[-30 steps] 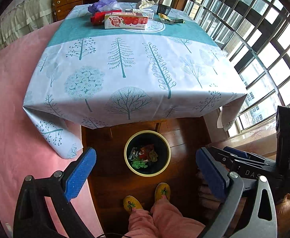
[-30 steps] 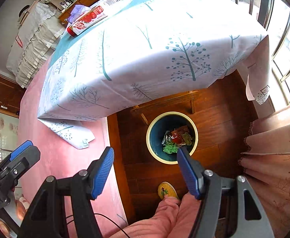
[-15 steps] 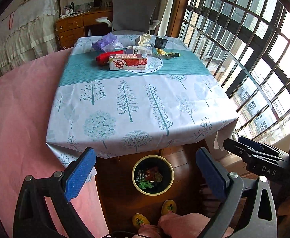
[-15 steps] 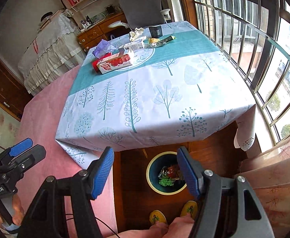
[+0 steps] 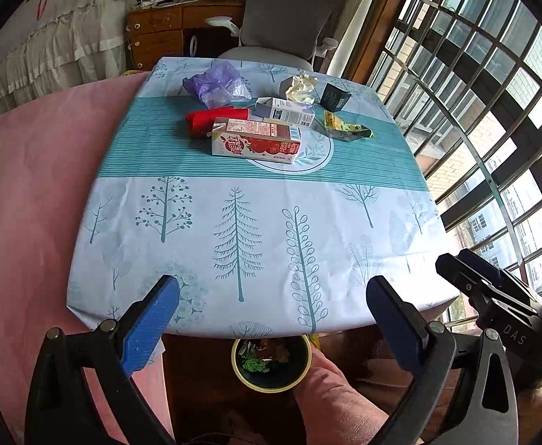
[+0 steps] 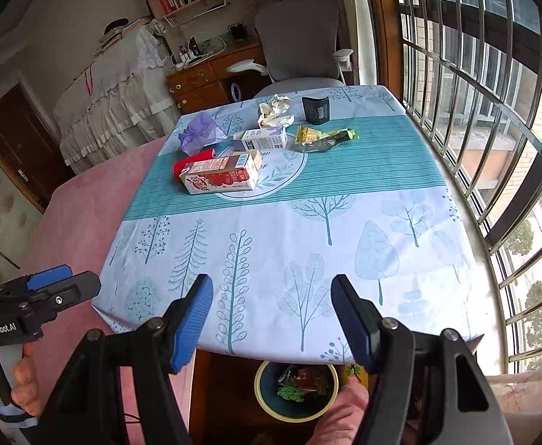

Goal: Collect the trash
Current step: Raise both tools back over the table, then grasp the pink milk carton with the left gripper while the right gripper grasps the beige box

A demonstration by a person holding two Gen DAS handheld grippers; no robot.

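The left gripper (image 5: 273,319), black-framed with blue pads, is standing wide apart with nothing between its pads, hanging over the near edge of the table draped in a white cloth printed with teal trees (image 5: 256,222). The right gripper (image 6: 271,319), of the same build, is likewise gaping empty above that near edge.

Well ahead of both grippers, the trash is lying in a cluster on the teal striped band of the cloth. Nearest is a red-and-white strawberry drink carton (image 5: 256,141) lying on its side. A red crumpled wrapper (image 5: 211,118) is touching it on the far left side. A small white-and-blue carton (image 5: 286,111) is lying just behind it. A crumpled purple plastic bag (image 5: 215,83) is sitting farther back to the left, a crumpled cream paper ball (image 5: 300,87) farther back to the right, with a small black box (image 5: 334,96) beside it. A yellow-green flattened snack wrapper (image 5: 345,126) is lying ahead to the right.

Below and just behind the gripper tips, a round cream-rimmed dark bin (image 6: 296,389) is standing on the wooden floor, partly under the table edge, holding wrappers. A pink-clad knee (image 5: 330,400) is showing beside it.
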